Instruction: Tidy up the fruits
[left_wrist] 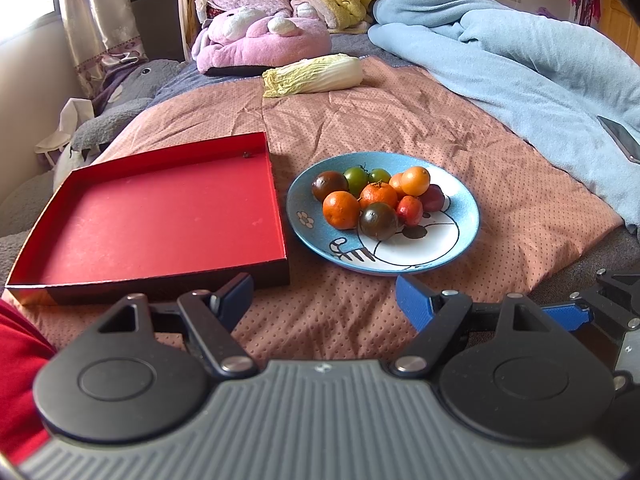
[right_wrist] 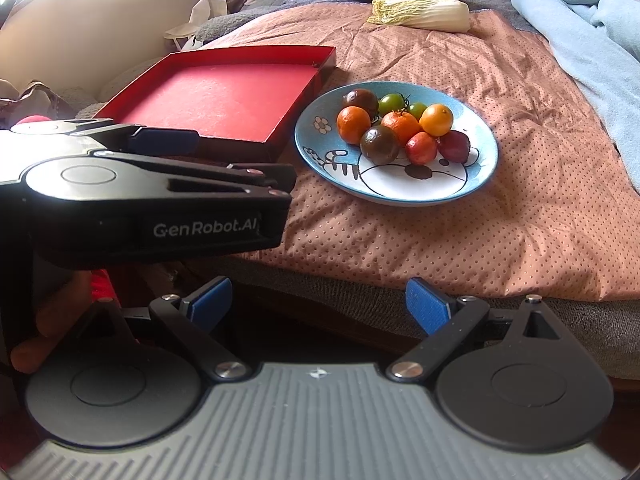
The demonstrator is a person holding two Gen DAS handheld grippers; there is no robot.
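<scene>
A blue cartoon plate (left_wrist: pixel 460 220) (right_wrist: pixel 476 176) on the bed holds several small fruits: oranges (left_wrist: pixel 341 209) (right_wrist: pixel 353 124), dark tomatoes (left_wrist: pixel 378 220) (right_wrist: pixel 379 143), green tomatoes (left_wrist: pixel 356 178) (right_wrist: pixel 391 104) and red ones (left_wrist: pixel 409 210) (right_wrist: pixel 421 147). An empty red tray (left_wrist: pixel 160 216) (right_wrist: pixel 224 96) lies just left of the plate. My left gripper (left_wrist: pixel 324 300) is open and empty, low over the bedspread in front of the tray and plate; its body shows in the right wrist view (right_wrist: pixel 160 200). My right gripper (right_wrist: pixel 320 306) is open and empty, at the bed's near edge.
A napa cabbage (left_wrist: pixel 316 76) (right_wrist: pixel 420 12) lies farther back on the orange dotted bedspread (left_wrist: pixel 400 120). A light blue blanket (left_wrist: pixel 520 68) fills the right side, with a phone (left_wrist: pixel 620 138) on it. Plush toys (left_wrist: pixel 256 36) sit at the headboard.
</scene>
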